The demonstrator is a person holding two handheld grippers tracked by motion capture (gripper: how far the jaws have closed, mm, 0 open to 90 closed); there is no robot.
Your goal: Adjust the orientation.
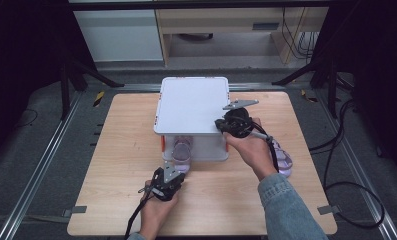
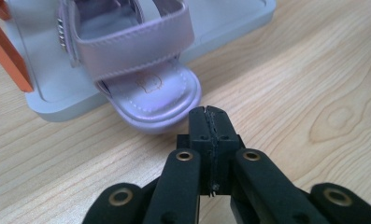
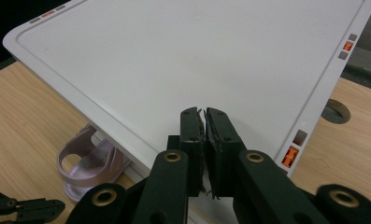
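A lilac sandal (image 1: 181,150) lies toe-out in the front opening of a white box (image 1: 191,105) at the middle of the table. In the left gripper view its toe (image 2: 150,91) hangs over the box's grey base (image 2: 57,95). My left gripper (image 1: 177,171) (image 2: 209,112) is shut with nothing in it, tips just right of the toe and close above the wood. My right gripper (image 1: 219,124) (image 3: 205,114) is shut and empty, over the front right corner of the white lid (image 3: 197,56). A second lilac sandal (image 1: 285,161) lies on the table behind my right hand.
The wooden table (image 1: 121,165) has bare wood to the left and front of the box. Orange clips (image 2: 5,51) (image 3: 290,156) sit on the box's sides. A round hole (image 3: 336,111) shows in the tabletop. Cables (image 1: 356,200) trail off to the right.
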